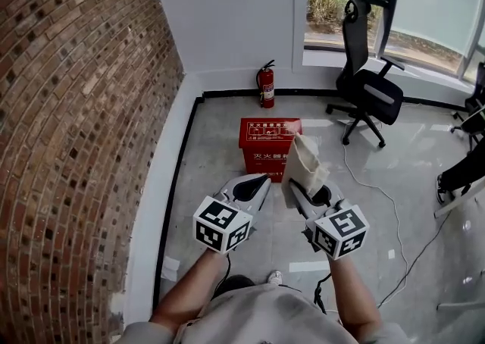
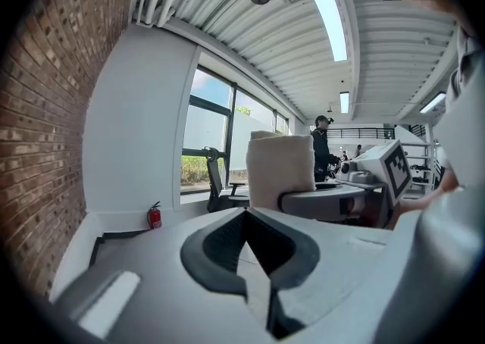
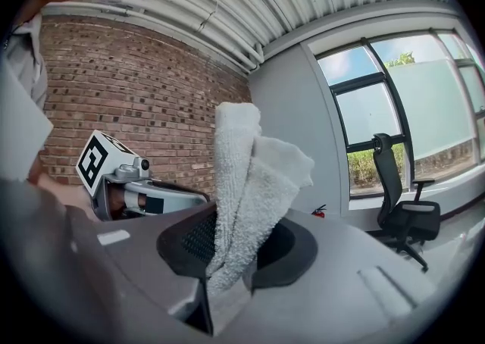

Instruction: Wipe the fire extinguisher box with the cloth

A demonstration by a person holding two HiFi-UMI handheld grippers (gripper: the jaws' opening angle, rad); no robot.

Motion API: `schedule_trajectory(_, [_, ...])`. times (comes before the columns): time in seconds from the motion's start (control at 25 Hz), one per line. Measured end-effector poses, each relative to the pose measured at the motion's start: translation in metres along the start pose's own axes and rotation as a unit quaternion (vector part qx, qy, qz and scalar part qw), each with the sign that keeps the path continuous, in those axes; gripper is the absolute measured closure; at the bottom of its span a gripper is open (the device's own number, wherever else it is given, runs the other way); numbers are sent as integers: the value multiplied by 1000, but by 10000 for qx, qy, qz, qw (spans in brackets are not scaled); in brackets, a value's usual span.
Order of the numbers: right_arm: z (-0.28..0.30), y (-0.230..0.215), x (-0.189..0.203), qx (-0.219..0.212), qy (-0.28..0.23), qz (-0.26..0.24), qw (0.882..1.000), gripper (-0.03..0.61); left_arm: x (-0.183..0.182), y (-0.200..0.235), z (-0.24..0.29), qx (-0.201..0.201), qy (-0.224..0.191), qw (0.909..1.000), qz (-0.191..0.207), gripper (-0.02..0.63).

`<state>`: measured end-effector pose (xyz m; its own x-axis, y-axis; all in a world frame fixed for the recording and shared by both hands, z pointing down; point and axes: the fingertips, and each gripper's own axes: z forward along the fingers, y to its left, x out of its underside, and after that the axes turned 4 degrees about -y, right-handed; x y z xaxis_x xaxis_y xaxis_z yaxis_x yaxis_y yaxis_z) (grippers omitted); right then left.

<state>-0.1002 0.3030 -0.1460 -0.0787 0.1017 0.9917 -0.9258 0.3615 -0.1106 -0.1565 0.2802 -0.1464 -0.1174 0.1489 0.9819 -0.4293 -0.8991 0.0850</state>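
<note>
The red fire extinguisher box (image 1: 264, 143) stands on the grey floor, just beyond both grippers. My right gripper (image 1: 294, 189) is shut on a cream terry cloth (image 1: 305, 167), which stands up from its jaws and covers the box's right edge in the head view. In the right gripper view the cloth (image 3: 246, 183) is pinched between the dark pads and rises in folds. My left gripper (image 1: 260, 179) hovers to the left of it with its jaws together and nothing in them (image 2: 246, 232). From the left gripper view the cloth (image 2: 279, 168) shows beside the right gripper.
A red fire extinguisher (image 1: 266, 86) stands against the white wall behind the box. A black office chair (image 1: 367, 85) sits at the right by the windows, with cables (image 1: 379, 191) across the floor. A brick wall (image 1: 76, 123) runs along the left. A person stands far off (image 2: 321, 145).
</note>
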Motion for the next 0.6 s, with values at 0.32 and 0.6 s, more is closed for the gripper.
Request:
schedule_trajectory(0.32, [25,-44,11,-15,51,246,9997,456,10,30,32,-181,215,9996,-71,612])
schedule_trajectory(0.6, [79,-76,18,150,219,200,9994,456,15,85,71,-7,200,9996,-184,612])
